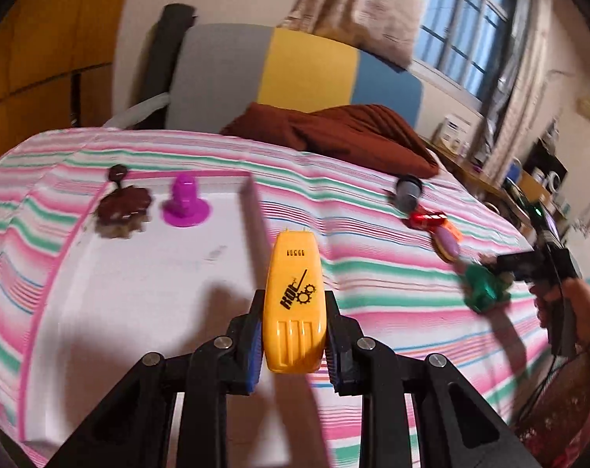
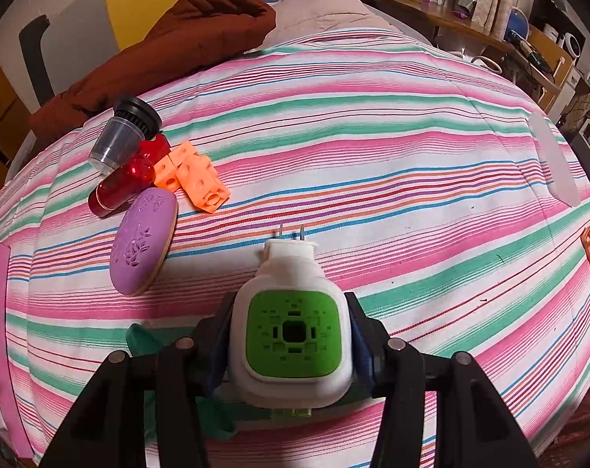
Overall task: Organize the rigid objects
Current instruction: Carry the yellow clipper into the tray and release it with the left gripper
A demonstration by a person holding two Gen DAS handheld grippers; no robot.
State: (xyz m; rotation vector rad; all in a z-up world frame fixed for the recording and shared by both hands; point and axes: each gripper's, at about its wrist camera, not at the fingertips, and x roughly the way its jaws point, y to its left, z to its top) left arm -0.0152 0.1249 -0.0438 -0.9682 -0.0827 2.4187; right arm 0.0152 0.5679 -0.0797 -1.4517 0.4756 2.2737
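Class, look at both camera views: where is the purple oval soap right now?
In the right wrist view the purple oval soap lies on the striped bedsheet, left of the gripper, just below the red tube and the orange blocks.

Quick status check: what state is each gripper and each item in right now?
Left gripper: shut on yellow gadget, held above the white tray.
Right gripper: shut on plug-in device, prongs pointing forward.
Purple toy: upright in tray.
Brown ornament: lying in tray.
Purple soap: lying on bedspread.
Red tube: on its side.
Orange blocks: joined, on bedspread.
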